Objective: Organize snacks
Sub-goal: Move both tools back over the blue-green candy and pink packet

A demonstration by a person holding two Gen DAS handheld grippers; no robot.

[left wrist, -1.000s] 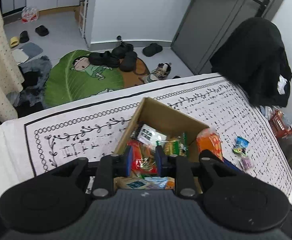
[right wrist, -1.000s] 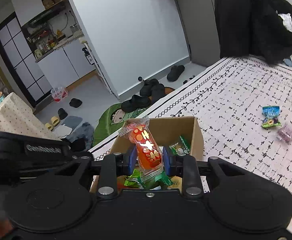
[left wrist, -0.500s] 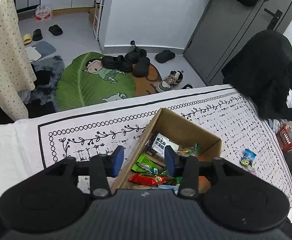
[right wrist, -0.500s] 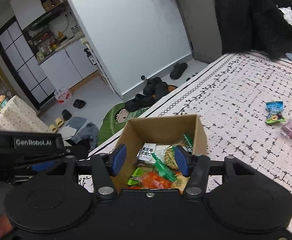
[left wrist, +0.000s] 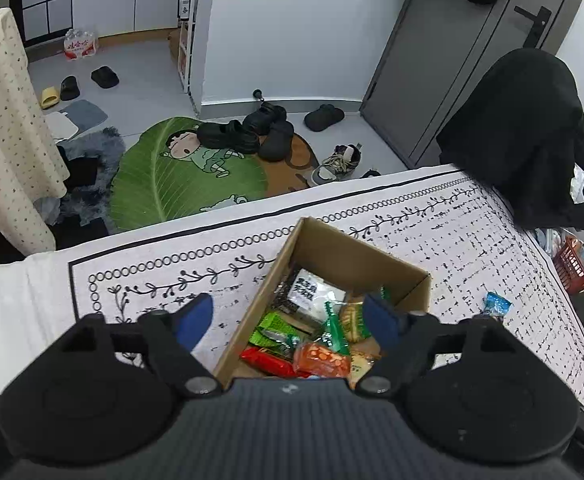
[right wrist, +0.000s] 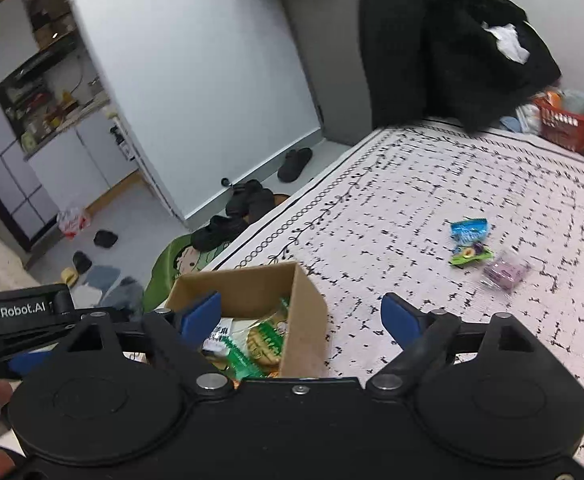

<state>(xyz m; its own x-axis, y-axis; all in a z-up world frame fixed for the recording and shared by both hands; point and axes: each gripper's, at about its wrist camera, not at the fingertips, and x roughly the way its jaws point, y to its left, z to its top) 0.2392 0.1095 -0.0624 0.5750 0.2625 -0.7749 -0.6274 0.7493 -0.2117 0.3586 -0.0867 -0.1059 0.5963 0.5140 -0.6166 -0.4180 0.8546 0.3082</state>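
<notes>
An open cardboard box (left wrist: 356,240) stands on the patterned tablecloth (left wrist: 151,280), holding several snack packets: a red one (left wrist: 267,360), an orange one (left wrist: 324,360), green ones and a white one (left wrist: 312,292). My left gripper (left wrist: 287,320) hovers over the box's near end, its jaws opening with nothing between the pads. My right gripper (right wrist: 300,318) straddles the right wall of the box (right wrist: 243,276), jaws also opening and empty. A blue packet (right wrist: 470,230), a green packet (right wrist: 470,254) and a purple packet (right wrist: 506,270) lie loose on the cloth to the right.
A black jacket (right wrist: 452,40) hangs over a chair at the table's far corner, with a red basket (right wrist: 568,124) beside it. Beyond the table's far edge are shoes (left wrist: 267,128) and a green mat (left wrist: 179,184) on the floor. The left gripper's body (right wrist: 11,312) shows at left.
Both grippers have let go: the left dropped a red packet and the right an orange-red packet into the box, and both jaws widened. The right view swung toward the loose packets.
</notes>
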